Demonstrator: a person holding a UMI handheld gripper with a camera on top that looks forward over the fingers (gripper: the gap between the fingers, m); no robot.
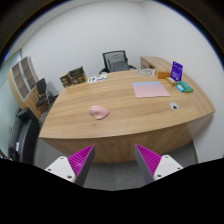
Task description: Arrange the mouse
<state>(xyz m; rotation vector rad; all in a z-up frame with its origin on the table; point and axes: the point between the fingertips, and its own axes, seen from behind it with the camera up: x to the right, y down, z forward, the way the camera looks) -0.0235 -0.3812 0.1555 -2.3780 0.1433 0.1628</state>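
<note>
A pink mouse (pixel 98 112) lies on the wooden table (pixel 120 120), left of its middle. A pink mouse mat (pixel 151 90) lies on the table farther off to the right. My gripper (pixel 115 162) is open and empty, held in front of the table's near edge, well short of the mouse. The mouse is beyond the fingers, a little to the left of the gap between them.
A purple box (pixel 177 71) and a small teal item (pixel 184 88) sit at the table's far right. A small dark thing (pixel 174 106) lies near the right edge. A black office chair (pixel 117 61) stands behind the table, another chair (pixel 42 94) and a shelf (pixel 22 78) at left.
</note>
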